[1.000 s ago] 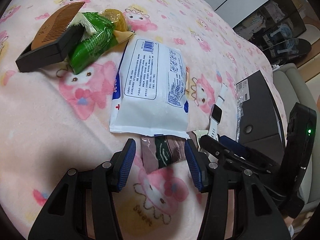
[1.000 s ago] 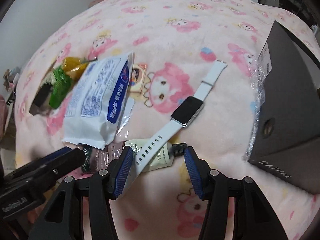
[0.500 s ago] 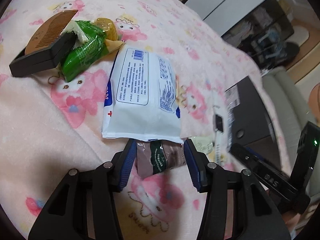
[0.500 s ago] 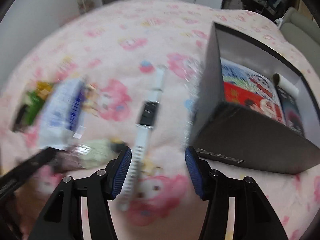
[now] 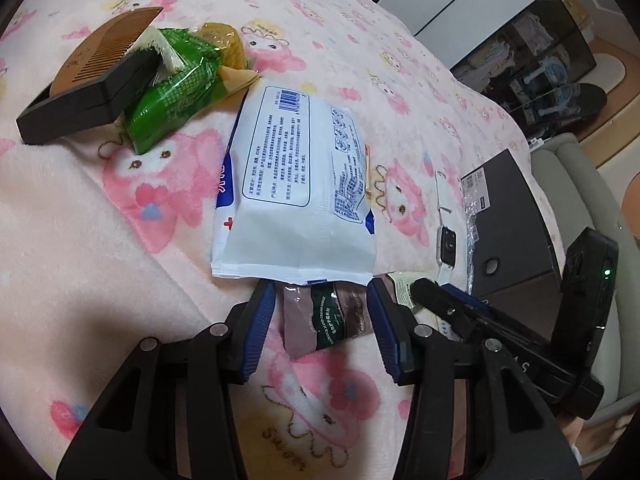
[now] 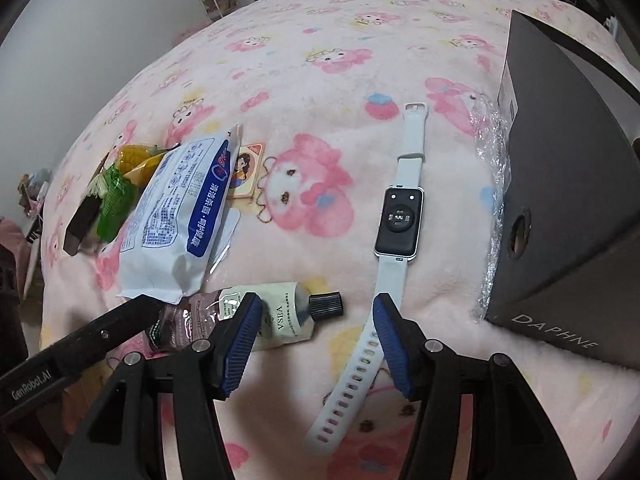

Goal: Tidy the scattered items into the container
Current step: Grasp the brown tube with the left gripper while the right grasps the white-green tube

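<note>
On the pink blanket lie a white wipes pack (image 5: 296, 196), a brown hand-cream sachet (image 5: 324, 318), a cream VSEA tube (image 6: 284, 314) and a white smartwatch (image 6: 396, 224). The dark box container (image 6: 568, 208) stands at the right; it also shows in the left wrist view (image 5: 508, 232). My left gripper (image 5: 320, 324) is open with the sachet between its fingers, not touching. My right gripper (image 6: 316, 332) is open, low over the blanket, with the tube's cap and the watch strap between its fingers.
A wooden comb (image 5: 100, 52) on a black case (image 5: 84, 100), a green packet (image 5: 176, 92), a yellow packet (image 5: 224, 40) and a small picture card (image 6: 246, 176) lie at the left. Crinkled plastic wrap (image 6: 490, 208) clings to the box side.
My right gripper swung toward the open box half a second ago and is back over the tube and watch strap. My left gripper has moved slightly forward around the sachet.
</note>
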`<state>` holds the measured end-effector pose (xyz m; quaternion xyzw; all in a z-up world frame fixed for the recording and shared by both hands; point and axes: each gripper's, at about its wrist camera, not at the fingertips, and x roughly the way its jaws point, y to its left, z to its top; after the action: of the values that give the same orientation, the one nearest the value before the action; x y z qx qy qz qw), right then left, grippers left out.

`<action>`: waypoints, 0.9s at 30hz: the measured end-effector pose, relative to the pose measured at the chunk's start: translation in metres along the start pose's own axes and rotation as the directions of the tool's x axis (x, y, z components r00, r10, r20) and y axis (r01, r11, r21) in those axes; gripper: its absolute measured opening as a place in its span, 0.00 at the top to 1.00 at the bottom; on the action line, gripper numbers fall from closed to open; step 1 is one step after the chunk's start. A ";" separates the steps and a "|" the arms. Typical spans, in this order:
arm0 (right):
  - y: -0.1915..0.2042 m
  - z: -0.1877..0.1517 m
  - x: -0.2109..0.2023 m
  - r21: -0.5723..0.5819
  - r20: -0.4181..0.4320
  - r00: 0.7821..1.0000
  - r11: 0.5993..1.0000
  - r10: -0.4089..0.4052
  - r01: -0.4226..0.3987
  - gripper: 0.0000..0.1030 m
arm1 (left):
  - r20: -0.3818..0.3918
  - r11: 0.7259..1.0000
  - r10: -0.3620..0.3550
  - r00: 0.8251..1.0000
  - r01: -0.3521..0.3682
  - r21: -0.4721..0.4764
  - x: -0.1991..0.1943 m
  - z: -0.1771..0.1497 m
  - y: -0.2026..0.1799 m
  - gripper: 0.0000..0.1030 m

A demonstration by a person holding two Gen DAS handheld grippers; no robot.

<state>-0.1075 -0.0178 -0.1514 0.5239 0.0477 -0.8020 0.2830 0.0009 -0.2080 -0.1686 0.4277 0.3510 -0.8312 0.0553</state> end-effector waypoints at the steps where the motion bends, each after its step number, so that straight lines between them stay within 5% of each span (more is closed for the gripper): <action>1: 0.000 0.001 0.002 0.002 -0.007 1.000 1.000 0.007 -0.007 0.39 | -0.002 1.000 0.006 1.000 -0.006 0.005 0.001 0.000 -0.001 0.53; 6: -0.001 0.004 0.006 0.038 -0.015 0.998 0.997 0.061 -0.060 0.39 | -0.002 1.000 -0.003 1.000 0.003 0.024 0.001 -0.001 -0.004 0.52; 7: 0.002 0.003 0.002 0.035 -0.016 0.997 0.997 0.074 -0.073 0.45 | 0.001 1.000 -0.011 1.000 0.011 0.019 -0.001 -0.001 -0.003 0.52; 15: 0.003 -0.018 -0.046 0.061 0.031 0.993 0.992 0.112 -0.114 0.46 | -0.028 0.997 -0.062 0.998 0.063 0.035 0.001 -0.003 -0.008 0.45; 22: -0.013 -0.029 -0.025 0.167 0.004 0.994 0.980 0.105 -0.105 0.46 | -0.055 0.991 0.046 0.997 -0.038 0.130 0.014 -0.012 -0.023 0.46; 27: -0.006 -0.029 -0.031 0.144 0.008 0.994 0.984 0.109 -0.109 0.46 | -0.053 0.989 0.019 0.998 -0.011 0.150 0.003 -0.016 -0.033 0.46</action>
<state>-0.0775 0.0104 -0.1388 0.5447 -0.0393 -0.7867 0.2880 -0.0033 -0.1731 -0.1593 0.4556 0.2860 -0.8428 0.0197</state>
